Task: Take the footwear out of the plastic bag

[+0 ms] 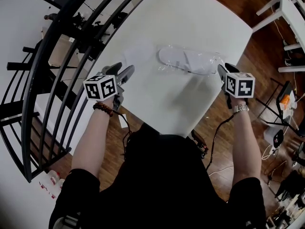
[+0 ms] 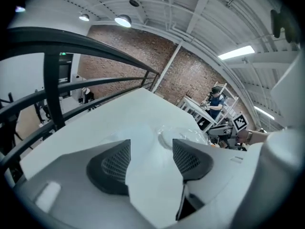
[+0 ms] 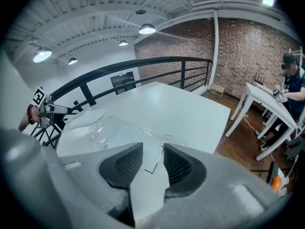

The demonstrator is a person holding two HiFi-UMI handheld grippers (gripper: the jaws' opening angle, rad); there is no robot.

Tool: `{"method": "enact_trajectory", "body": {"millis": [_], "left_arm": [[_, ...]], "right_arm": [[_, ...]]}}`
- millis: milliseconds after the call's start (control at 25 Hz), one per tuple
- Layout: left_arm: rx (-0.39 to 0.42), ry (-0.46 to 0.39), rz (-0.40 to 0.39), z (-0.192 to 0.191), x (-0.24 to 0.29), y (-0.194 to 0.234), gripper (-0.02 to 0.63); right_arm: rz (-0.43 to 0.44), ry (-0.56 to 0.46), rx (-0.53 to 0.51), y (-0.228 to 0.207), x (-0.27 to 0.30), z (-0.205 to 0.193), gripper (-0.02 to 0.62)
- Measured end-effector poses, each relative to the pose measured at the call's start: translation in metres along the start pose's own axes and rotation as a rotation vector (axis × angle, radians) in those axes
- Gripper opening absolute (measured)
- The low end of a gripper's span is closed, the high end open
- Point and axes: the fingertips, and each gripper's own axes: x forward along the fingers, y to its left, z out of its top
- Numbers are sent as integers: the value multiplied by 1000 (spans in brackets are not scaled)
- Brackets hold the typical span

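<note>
One slipper (image 1: 138, 53) lies out, left of the plastic bag (image 1: 215, 61); the second slipper (image 1: 183, 60) is still inside. Left gripper (image 1: 123, 70) is wide open, right gripper (image 1: 222, 70) half-open, both empty.

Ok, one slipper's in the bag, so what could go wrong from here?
1. The right tongs stand apart at the plastic bag end, its edge loose between them; the film may slip out when pulled.
2. The left tongs are open and empty. The bagged slipper is white under glossy film, so they might pinch film with it and drag the bag.
3. The loose slipper lies beside the bag and could get swept toward the table edge.
</note>
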Motion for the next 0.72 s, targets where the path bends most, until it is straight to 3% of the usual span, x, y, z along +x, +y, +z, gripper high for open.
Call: {"method": "enact_trajectory", "body": {"millis": [240, 720], "left_arm": [[52, 65, -146, 13, 49, -54, 279], [62, 188, -243, 1, 103, -80, 259]], "right_arm": [[77, 17, -75, 33, 14, 7, 120], [164, 105, -98, 62, 42, -11, 127]]}}
